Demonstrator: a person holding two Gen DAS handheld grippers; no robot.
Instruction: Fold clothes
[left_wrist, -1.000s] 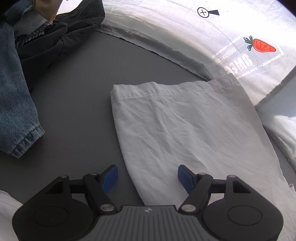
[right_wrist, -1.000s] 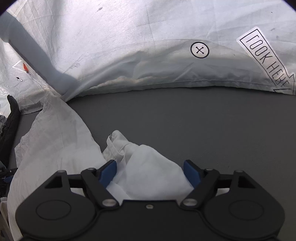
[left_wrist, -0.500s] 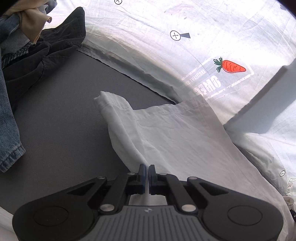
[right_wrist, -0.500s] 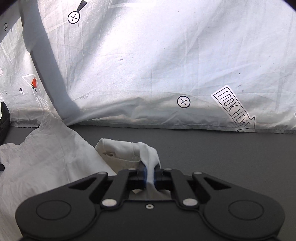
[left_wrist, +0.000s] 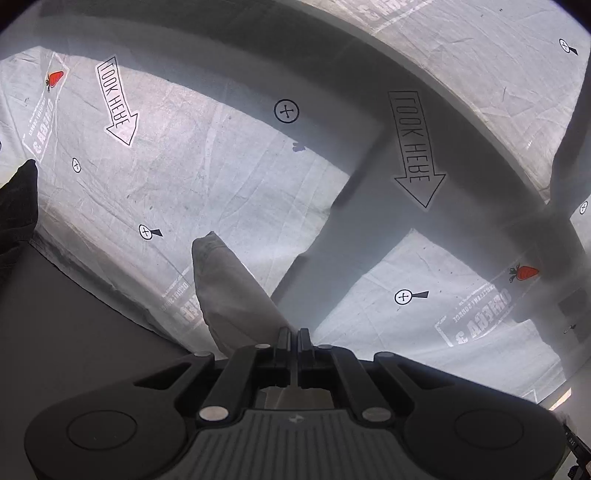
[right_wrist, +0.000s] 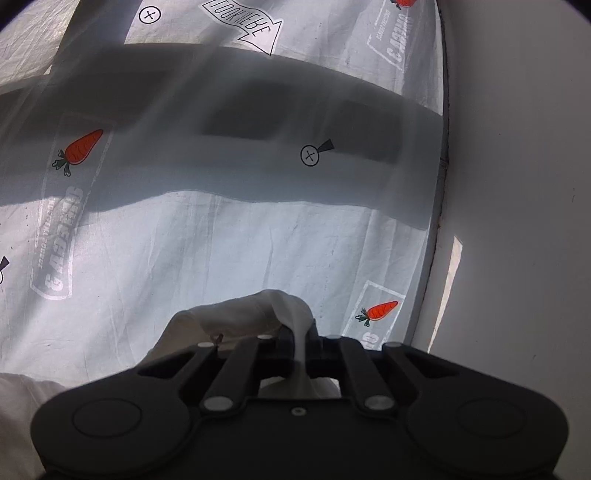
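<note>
A white garment is held up off the grey table by both grippers. My left gripper is shut on one edge of it, and a fold of the cloth sticks up to the left of the fingers. In the right wrist view my right gripper is shut on another bunch of the same white garment, which drapes over and left of its fingers. Both cameras now point upward at the printed white backdrop sheet. The rest of the garment hangs out of sight below.
A dark garment shows at the left edge of the left wrist view. The backdrop sheet carries carrots, arrows and cross marks. A plain white wall stands to the right in the right wrist view.
Both grippers went from open over the flat garment to shut on it, then lifted and tilted up. The table has dropped almost out of view and the backdrop fills both frames.
</note>
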